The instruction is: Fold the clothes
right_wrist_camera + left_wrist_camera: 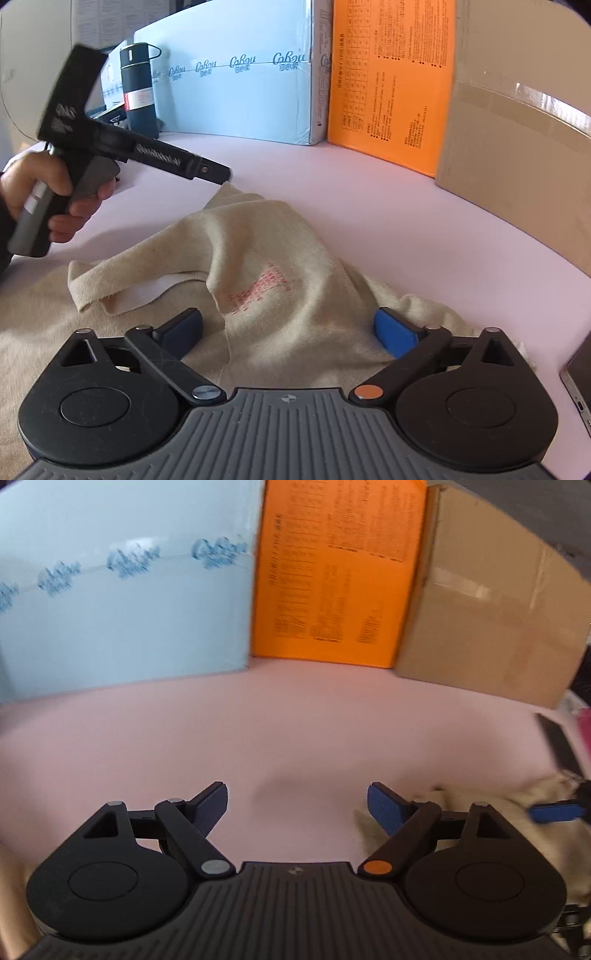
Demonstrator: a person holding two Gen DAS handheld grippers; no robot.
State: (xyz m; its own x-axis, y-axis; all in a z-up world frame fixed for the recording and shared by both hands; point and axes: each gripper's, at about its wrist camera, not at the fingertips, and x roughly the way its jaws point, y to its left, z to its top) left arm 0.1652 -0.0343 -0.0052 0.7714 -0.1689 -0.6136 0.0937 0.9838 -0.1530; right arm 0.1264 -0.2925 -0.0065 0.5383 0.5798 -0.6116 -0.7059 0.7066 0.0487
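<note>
Beige knit, the garment (280, 266) lay rumpled on the pink desk (388, 221), bunched toward the desk's near edge and spilling leftward under the person's hand (48, 199). One flap was turned back so that a pale inner band and a red printed label showed, and a peak of cloth rose toward the middle of the desk, just below the tip of the left gripper (221, 175) as seen from the right wrist camera.

The right gripper (291, 332) stood with its jaws wide apart; cloth lay between and beneath the 2 blue pads, but neither pad pressed on it. The left gripper's own camera showed its jaws also apart, over bare pink surface, with only an edge of the garment at the right.

Along the far edge of the desk stood a pale blue box (236, 85), an orange box (391, 85) and a cardboard box (517, 147).

By my reading, folding had barely taken shape: no squared edges, no flat layers. Spreading, smoothing and the real folds all seemed left to do.
</note>
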